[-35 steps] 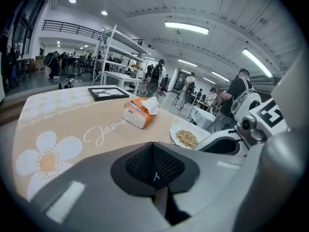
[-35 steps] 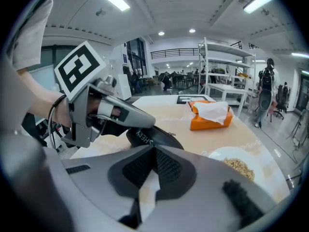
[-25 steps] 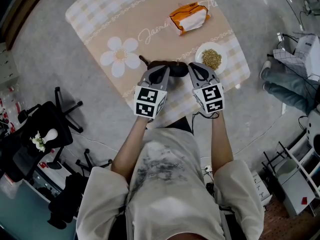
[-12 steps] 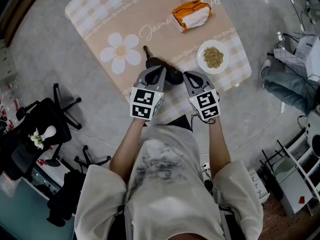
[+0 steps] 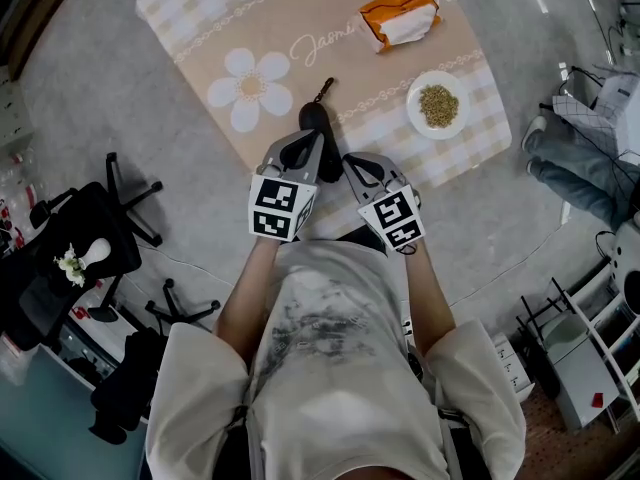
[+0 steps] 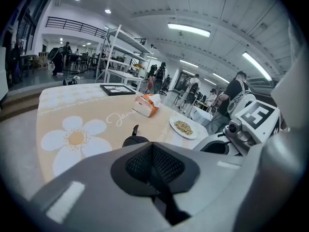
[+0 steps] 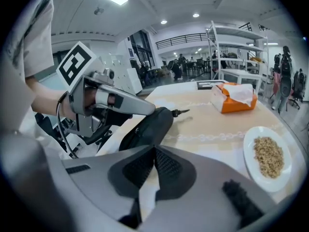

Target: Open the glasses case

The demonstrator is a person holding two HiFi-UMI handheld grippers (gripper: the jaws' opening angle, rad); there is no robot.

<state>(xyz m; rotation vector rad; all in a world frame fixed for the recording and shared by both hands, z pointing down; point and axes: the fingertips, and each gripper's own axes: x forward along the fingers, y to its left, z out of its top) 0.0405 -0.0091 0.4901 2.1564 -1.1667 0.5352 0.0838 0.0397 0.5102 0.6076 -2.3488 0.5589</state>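
Left tongs and right tongs are pinched shut, empty, at the near edge of the bench. The glasses case lies just ahead, with open bench beyond.

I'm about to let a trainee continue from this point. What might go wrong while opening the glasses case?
1. The glasses case lies near the edge of the table, with the left gripper over it; a push may slide it off.
2. Both it and the right gripper are shut on nothing, and the zip pull points away from them; reaching over may drag the case.
3. The plate of grains sits near the right gripper; a wide swing could knock it.
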